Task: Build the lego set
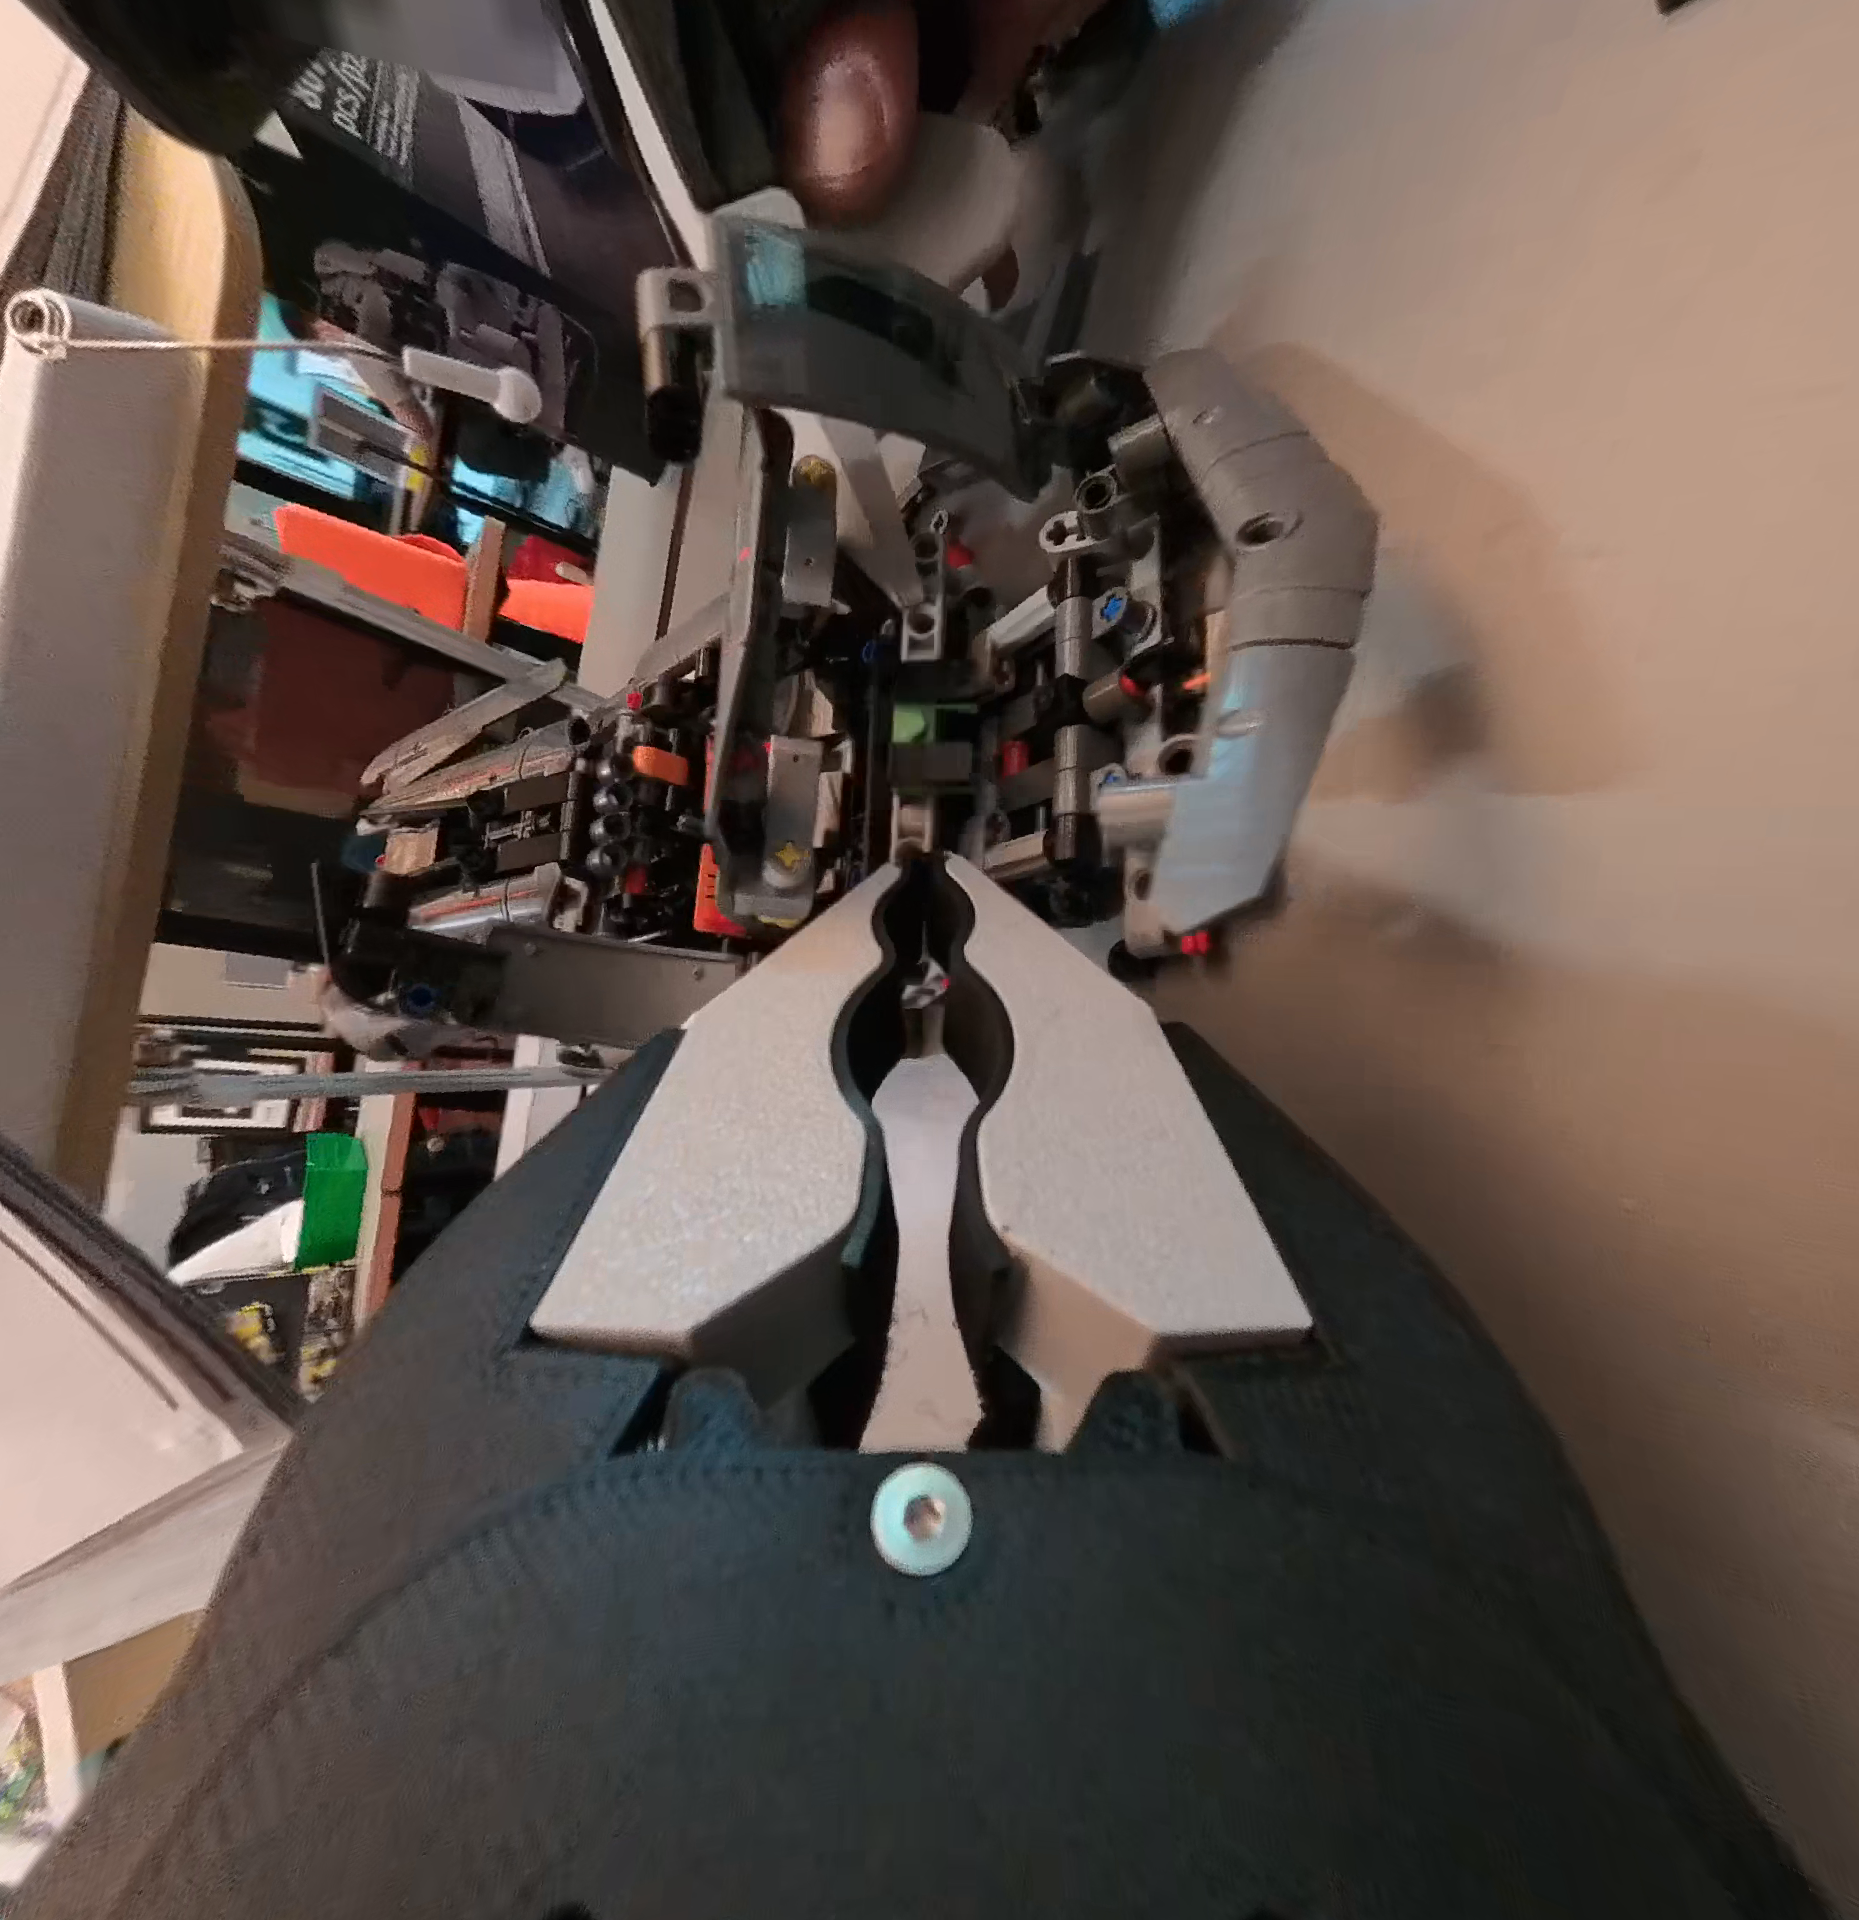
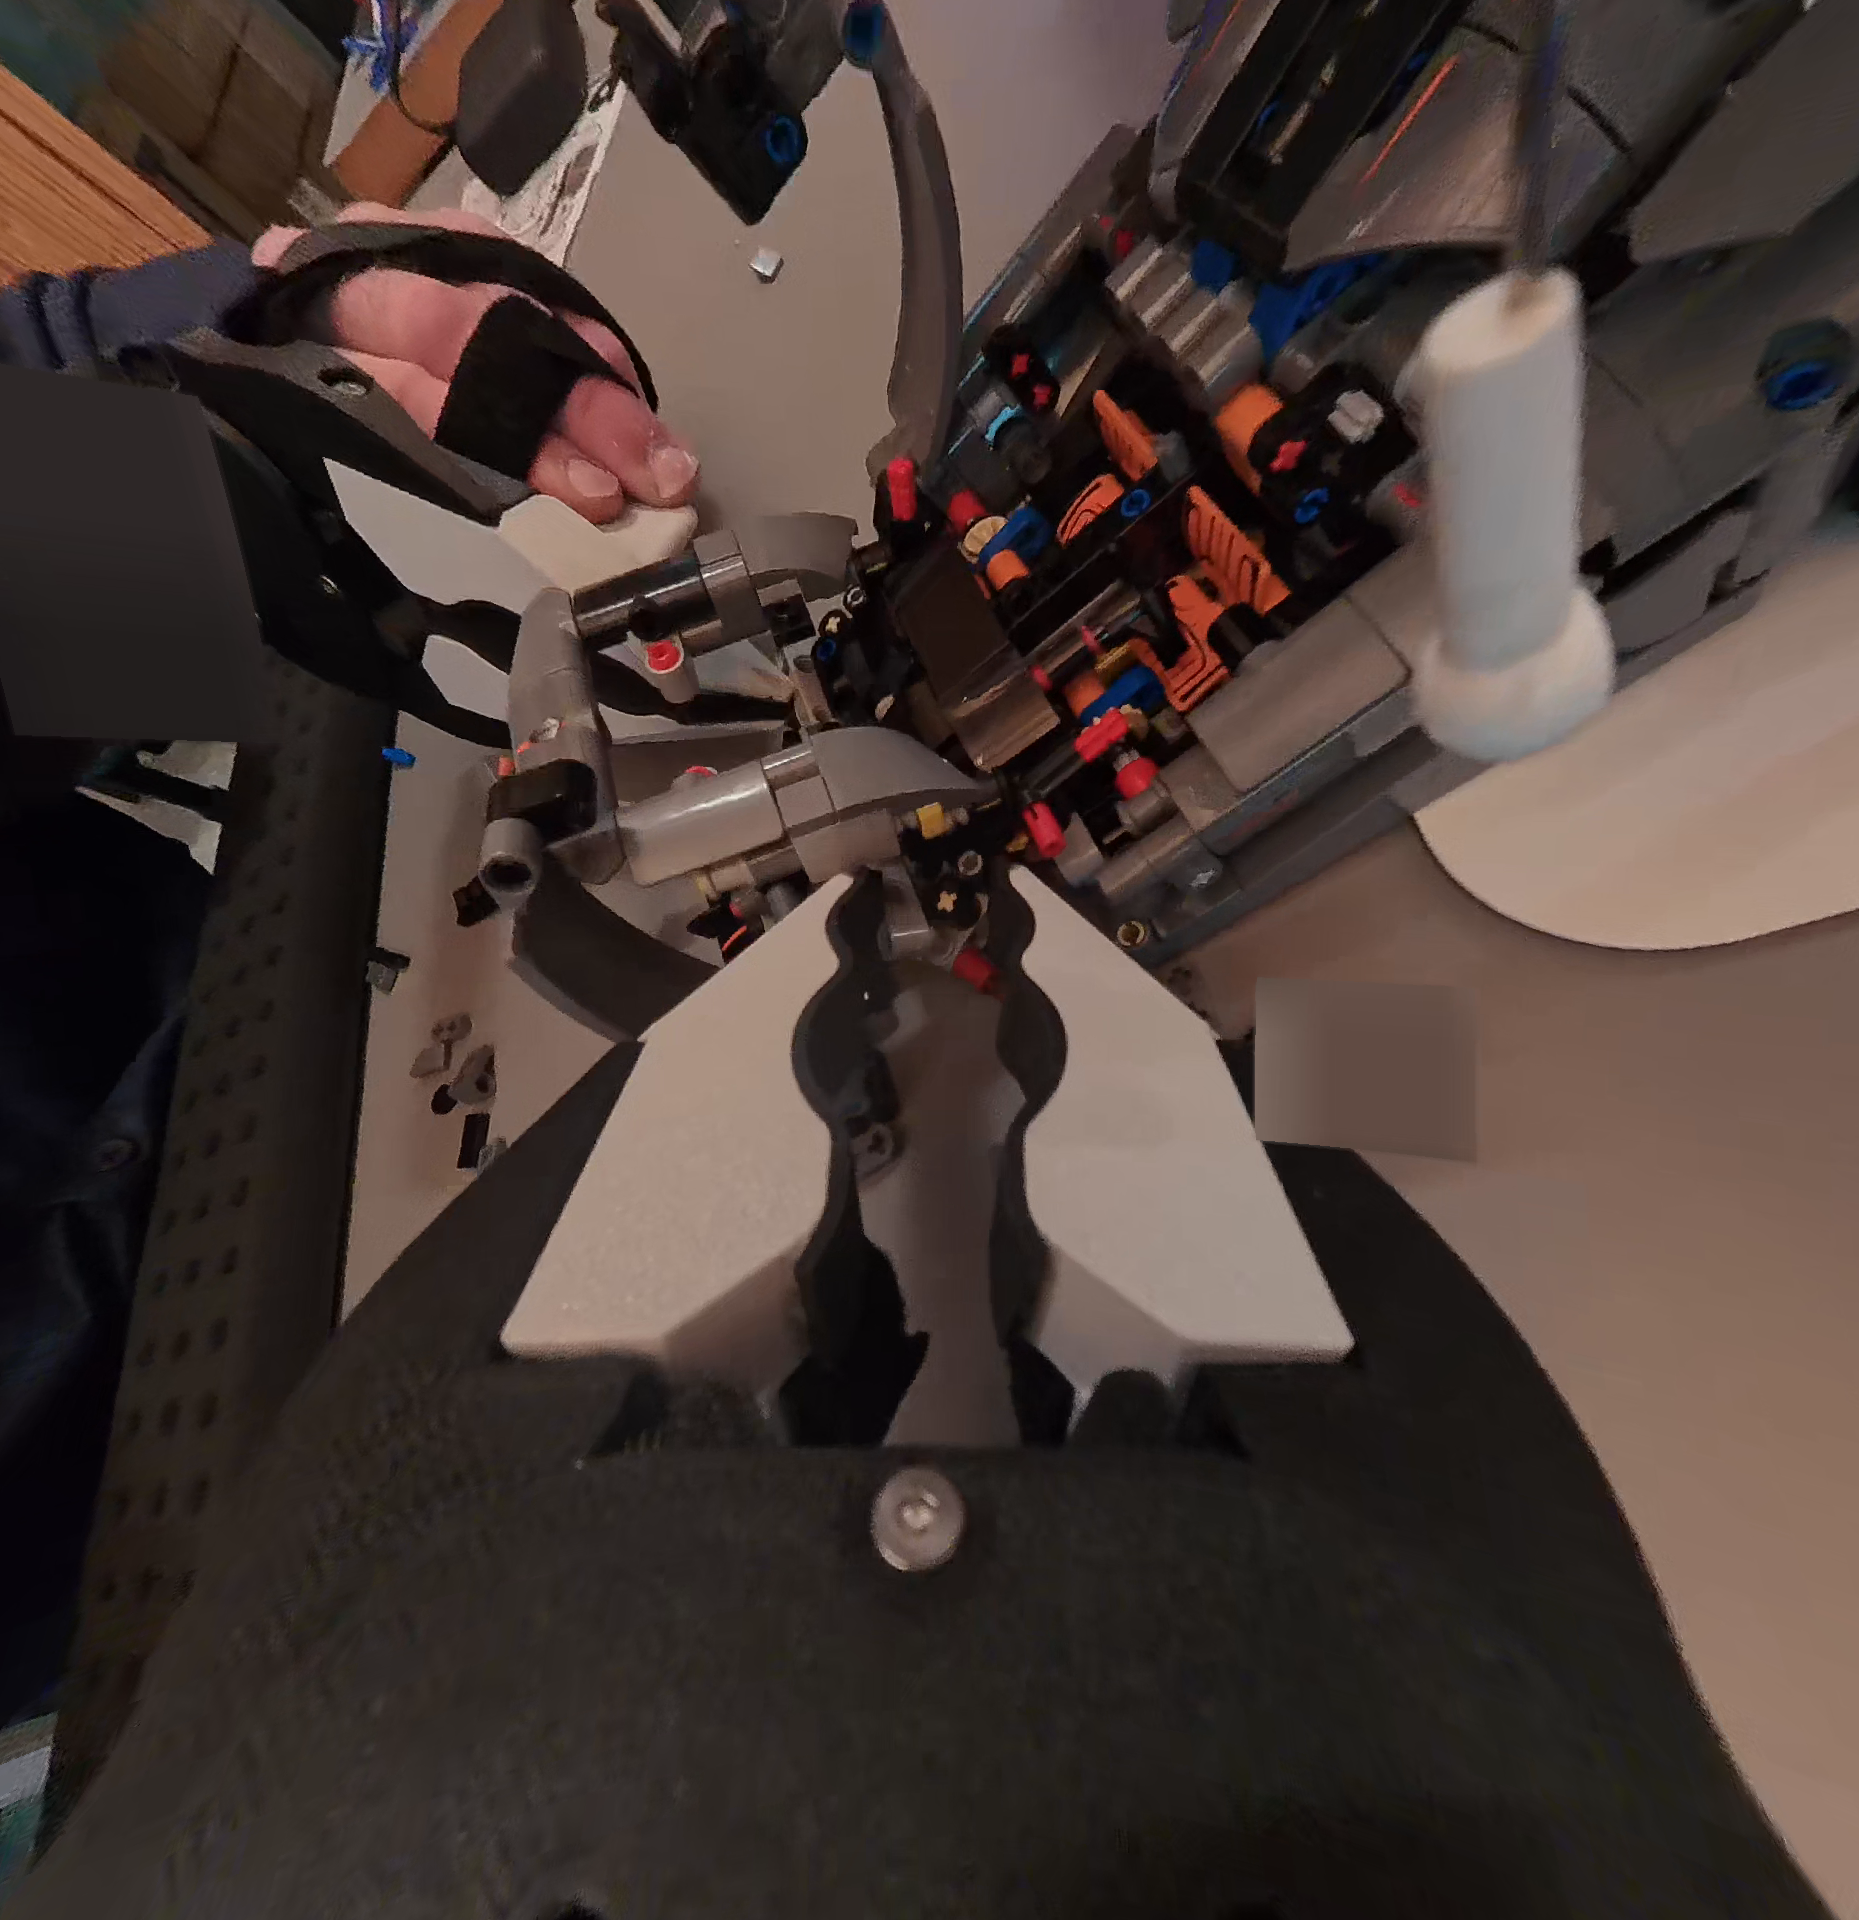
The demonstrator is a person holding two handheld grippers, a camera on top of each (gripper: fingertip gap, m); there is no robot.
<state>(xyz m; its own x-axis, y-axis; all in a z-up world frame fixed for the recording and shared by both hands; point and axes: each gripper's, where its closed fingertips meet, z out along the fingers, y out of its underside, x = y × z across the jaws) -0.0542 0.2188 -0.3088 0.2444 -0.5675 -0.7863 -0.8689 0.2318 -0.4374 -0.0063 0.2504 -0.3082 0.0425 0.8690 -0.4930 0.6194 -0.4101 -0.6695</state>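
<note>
1. The lego model, a large grey/black technic build w/ orange, red and blue pins, is being shown in both views, lying on a pale table.
2. L gripper: fingers are being held nearly together, tips touching the model's edge beside a grey beam w/ a yellow pin. A small piece is being seen in the narrow gap betw. the fingers, but whether it is being gripped cannot be told.
3. In the left wrist view, a dark curved panel is sticking up from the model's far side, w/ a fingertip just beyond it.
4. A grey segmented arch is being seen on the model's right side, next to the table.
5. R gripper: fingers are being held narrowly apart, around a grey/black pin cluster at the model's lower corner; contact w/ the pads cannot be told.
6. In the right wrist view, the model is being seen from above, orange parts and blue connectors exposed in its middle.
7. The other gripper is being seen at left in that view, held by a strapped hand, its pale tip touching a grey cylinder assembly on the model's end.
8. A white cylindrical handle is hanging blurred in front of the model at right.
9. Loose small grey/black pieces are lying on the table at left, apart from the model.
10. A shelf w/ orange bins is being seen in the bkgd of the left wrist view.
</note>
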